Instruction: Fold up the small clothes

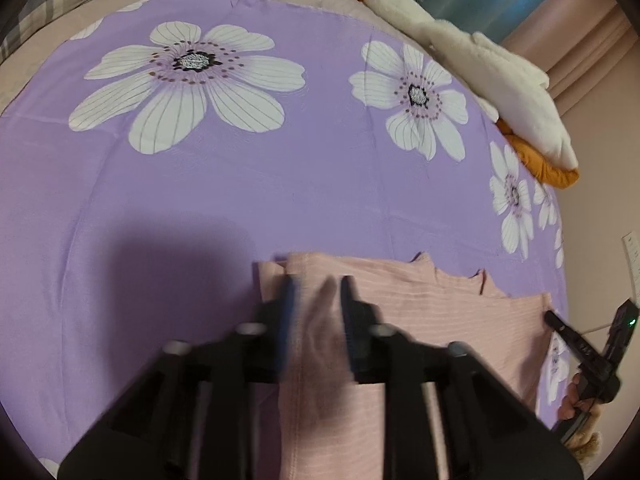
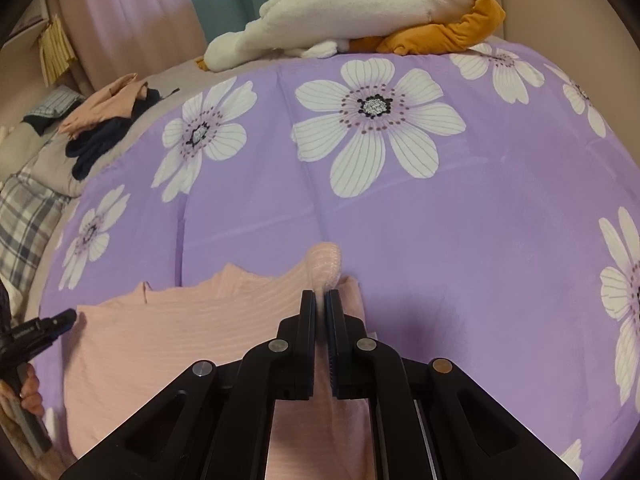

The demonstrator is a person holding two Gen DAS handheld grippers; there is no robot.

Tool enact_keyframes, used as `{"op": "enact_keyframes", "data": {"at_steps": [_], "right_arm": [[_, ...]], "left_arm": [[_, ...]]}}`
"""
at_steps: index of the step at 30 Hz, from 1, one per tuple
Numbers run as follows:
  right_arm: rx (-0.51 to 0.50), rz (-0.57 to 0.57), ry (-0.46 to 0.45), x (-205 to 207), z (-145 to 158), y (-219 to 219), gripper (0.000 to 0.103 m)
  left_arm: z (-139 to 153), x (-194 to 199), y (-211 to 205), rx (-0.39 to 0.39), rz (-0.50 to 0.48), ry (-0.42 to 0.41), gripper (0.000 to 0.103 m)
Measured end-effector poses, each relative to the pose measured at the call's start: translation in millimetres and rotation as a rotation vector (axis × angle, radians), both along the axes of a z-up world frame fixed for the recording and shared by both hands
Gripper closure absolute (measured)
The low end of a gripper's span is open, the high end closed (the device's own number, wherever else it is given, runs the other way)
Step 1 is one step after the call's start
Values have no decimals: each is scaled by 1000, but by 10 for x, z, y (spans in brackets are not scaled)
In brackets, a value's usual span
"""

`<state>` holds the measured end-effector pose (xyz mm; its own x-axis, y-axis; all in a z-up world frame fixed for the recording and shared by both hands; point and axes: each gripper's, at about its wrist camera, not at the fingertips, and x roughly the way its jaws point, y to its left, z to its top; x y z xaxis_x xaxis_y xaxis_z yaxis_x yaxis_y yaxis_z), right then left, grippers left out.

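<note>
A pale pink ribbed garment (image 1: pixel 440 304) lies flat on the purple flowered bedspread (image 1: pixel 280 180), with its near edge towards me. My left gripper (image 1: pixel 318 284) sits at the garment's left corner, blurred, and is shut on a raised fold of the pink cloth between its fingers. At the right corner of the garment (image 2: pixel 180 320), my right gripper (image 2: pixel 320 298) is shut on a pinched hump of cloth that sticks up past its fingertips. Each view shows the other gripper at its edge, held in a person's hand: the right gripper (image 1: pixel 550 314) and the left gripper (image 2: pixel 70 316).
A white and orange plush goose (image 2: pixel 340 12) lies along the far edge of the bedspread (image 2: pixel 440 240). A pile of pink and dark clothes (image 2: pixel 108 120) sits at the far left by a plaid pillow (image 2: pixel 24 216). Curtains hang behind the bed.
</note>
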<state>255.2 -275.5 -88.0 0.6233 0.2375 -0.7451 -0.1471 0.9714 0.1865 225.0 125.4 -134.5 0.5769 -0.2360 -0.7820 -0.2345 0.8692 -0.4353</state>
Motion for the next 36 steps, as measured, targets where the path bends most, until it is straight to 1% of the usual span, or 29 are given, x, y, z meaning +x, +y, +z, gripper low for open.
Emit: {"op": "enact_keyframes", "data": {"at_steps": [3, 5, 8, 12, 14, 17, 18, 20, 24, 26, 30, 34, 35, 36], "right_arm": [[8, -8, -15, -42, 40, -12, 96], [26, -5, -29, -74, 88, -29, 96], [43, -3, -50, -103, 172, -43, 96], [41, -15, -58, 8, 210, -16, 96], [34, -17, -54, 89, 177, 1, 96], [5, -28, 0, 258, -1, 25, 96], [-2, -35, 33, 322, -112, 27, 96], [-16, -53, 69, 382, -246, 19, 96], [1, -68, 128, 429, -479, -22, 96], [-10, -64, 122, 420, -501, -11, 96], [-25, -65, 124, 425, -502, 2, 96], [-34, -75, 119, 430, -496, 1, 96], [-43, -76, 116, 411, -476, 5, 96], [-50, -76, 115, 411, -466, 12, 94]], "left_arm": [[81, -71, -75, 124, 22, -23, 100], [159, -119, -75, 145, 25, -38, 100], [303, -185, -44, 133, 32, -85, 100], [401, -117, 24, 117, 55, -112, 100], [353, -7, 49, 99, 60, -94, 100], [161, 148, 62, 78, 64, -39, 100], [80, 182, 66, 78, 67, -21, 100], [-9, 208, 53, 98, 69, 2, 99], [-185, 230, 52, 114, 60, 56, 97], [-216, 227, 50, 126, 55, 58, 96], [-249, 223, 53, 123, 63, 64, 95], [-204, 173, 36, 116, 69, 57, 93], [-173, 143, 42, 107, 71, 54, 90], [-116, 89, 50, 81, 74, 44, 82]]}}
